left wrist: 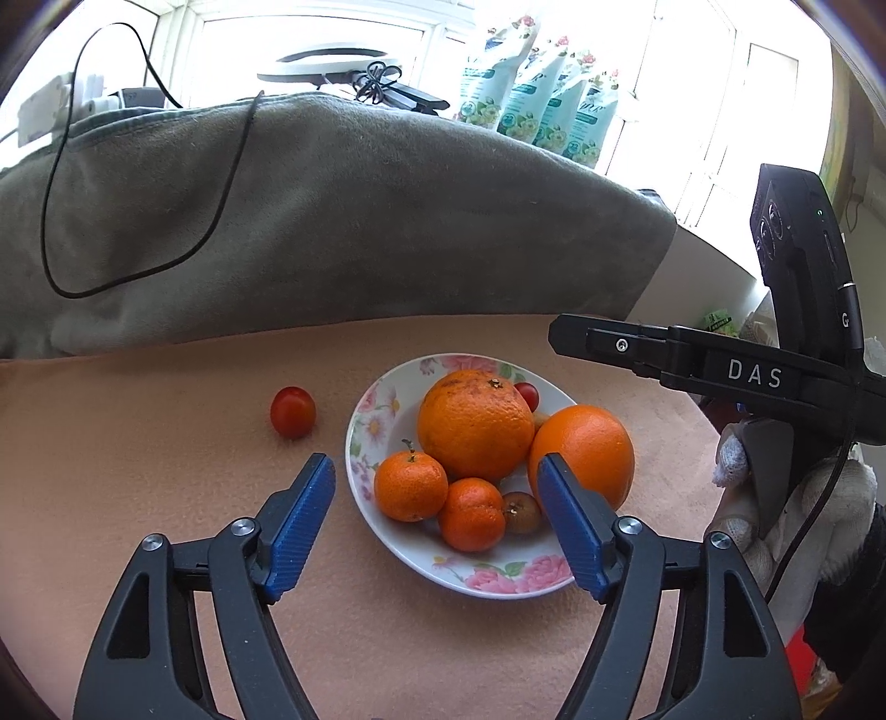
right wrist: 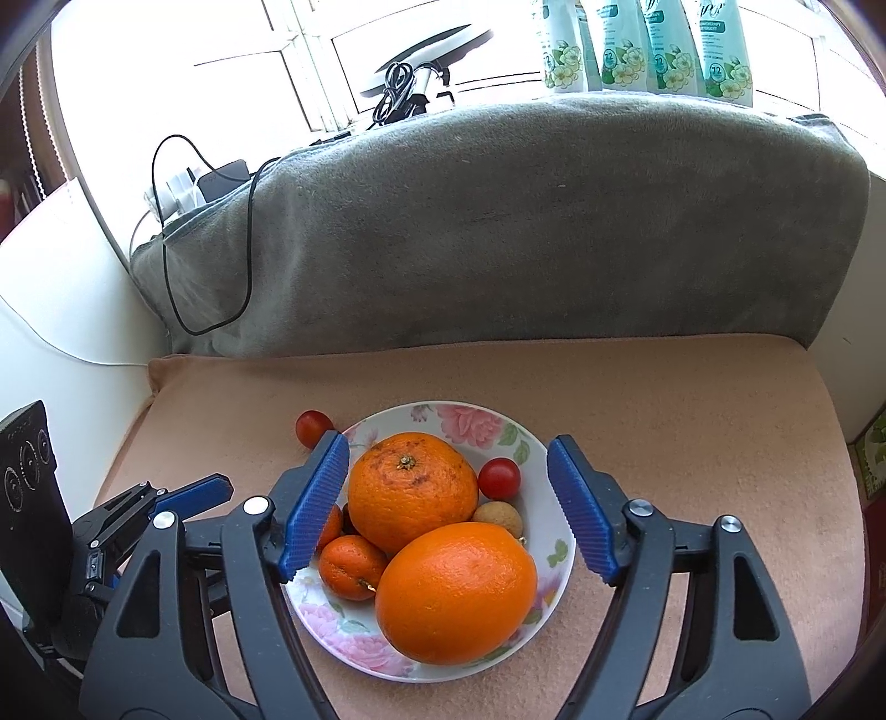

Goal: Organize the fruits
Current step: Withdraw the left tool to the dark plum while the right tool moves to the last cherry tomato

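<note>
resting on a peach cloth (right wrist: 692,399) before a grey blanket (right wrist: 526,221), the floral plate (right wrist: 531,443) sits under both grippers' wide, empty jaws.

Ahead of me a peach cloth (right wrist: 637,387) covers the work surface, backed by a grey blanket (right wrist: 526,221) with a black cable (right wrist: 243,277) draped over it. Bright windows (right wrist: 232,33) behind admit strong daylight. Four teal floral pouches (right wrist: 642,50) stand along the sill.

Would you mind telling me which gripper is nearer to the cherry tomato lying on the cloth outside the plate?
Left. The left gripper hovers open just short of the cherry tomato, which lies slightly to its left. The right gripper is open over the plate, with the tomato beyond its left finger.
</note>
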`<move>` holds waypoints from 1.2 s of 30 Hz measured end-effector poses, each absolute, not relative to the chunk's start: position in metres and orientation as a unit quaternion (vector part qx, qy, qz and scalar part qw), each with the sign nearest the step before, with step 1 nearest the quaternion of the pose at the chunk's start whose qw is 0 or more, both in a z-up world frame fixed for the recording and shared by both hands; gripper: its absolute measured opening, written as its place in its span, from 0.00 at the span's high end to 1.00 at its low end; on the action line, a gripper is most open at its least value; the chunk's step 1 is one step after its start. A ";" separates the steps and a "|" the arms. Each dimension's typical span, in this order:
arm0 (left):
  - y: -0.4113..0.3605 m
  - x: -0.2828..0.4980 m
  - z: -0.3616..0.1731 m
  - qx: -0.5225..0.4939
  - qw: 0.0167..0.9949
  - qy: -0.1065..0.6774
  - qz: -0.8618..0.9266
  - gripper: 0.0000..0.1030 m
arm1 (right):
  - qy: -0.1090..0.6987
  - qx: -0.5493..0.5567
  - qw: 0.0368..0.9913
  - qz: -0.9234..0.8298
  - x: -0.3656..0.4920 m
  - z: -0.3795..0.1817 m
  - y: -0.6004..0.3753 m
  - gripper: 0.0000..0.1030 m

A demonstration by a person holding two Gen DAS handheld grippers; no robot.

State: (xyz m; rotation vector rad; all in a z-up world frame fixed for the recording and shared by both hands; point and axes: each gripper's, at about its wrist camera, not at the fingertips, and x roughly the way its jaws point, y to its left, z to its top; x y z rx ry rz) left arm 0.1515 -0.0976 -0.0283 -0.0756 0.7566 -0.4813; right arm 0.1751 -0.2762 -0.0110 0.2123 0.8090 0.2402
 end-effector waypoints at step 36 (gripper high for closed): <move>-0.007 0.087 0.004 -0.056 0.932 0.310 -0.179 0.27 | 0.369 0.077 0.914 0.151 0.138 0.023 -0.228 0.25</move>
